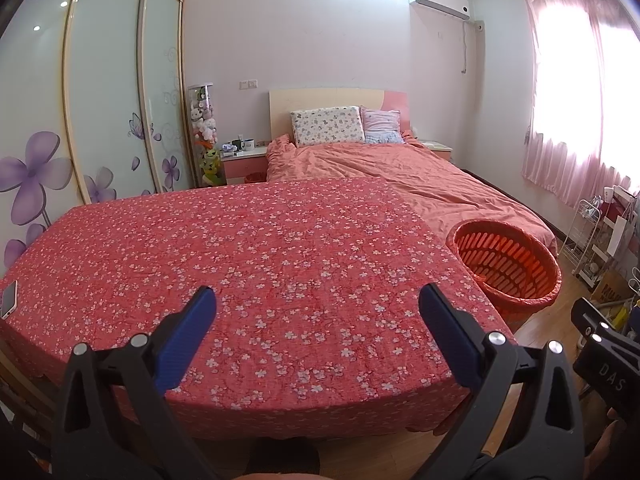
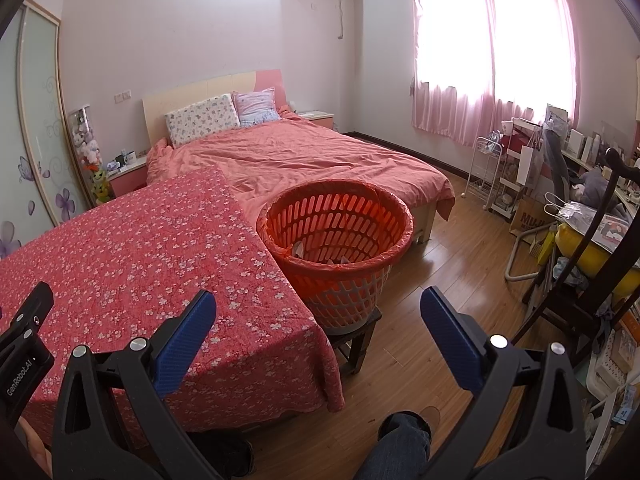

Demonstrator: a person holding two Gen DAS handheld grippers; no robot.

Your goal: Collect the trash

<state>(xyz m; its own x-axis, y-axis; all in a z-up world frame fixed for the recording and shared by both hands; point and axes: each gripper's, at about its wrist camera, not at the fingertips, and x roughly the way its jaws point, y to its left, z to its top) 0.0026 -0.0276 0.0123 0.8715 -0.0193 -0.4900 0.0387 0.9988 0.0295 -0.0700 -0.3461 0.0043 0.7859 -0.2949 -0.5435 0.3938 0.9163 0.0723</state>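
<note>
Bench under red floral cloth (image 1: 248, 248) shows no trash. Both hand-held grippers, left (image 1: 318, 334) and right (image 2: 318, 336), wide open, empty. Orange slotted plastic basket (image 2: 394, 250) at 12 o'clock of right one already holds scraps; scan bench before finishing.

Pink-curtained window (image 2: 492, 48) glowing — bed (image 2: 304, 160), wood floor (image 2: 432, 248), floral wardrobe (image 1: 100, 100).
</note>
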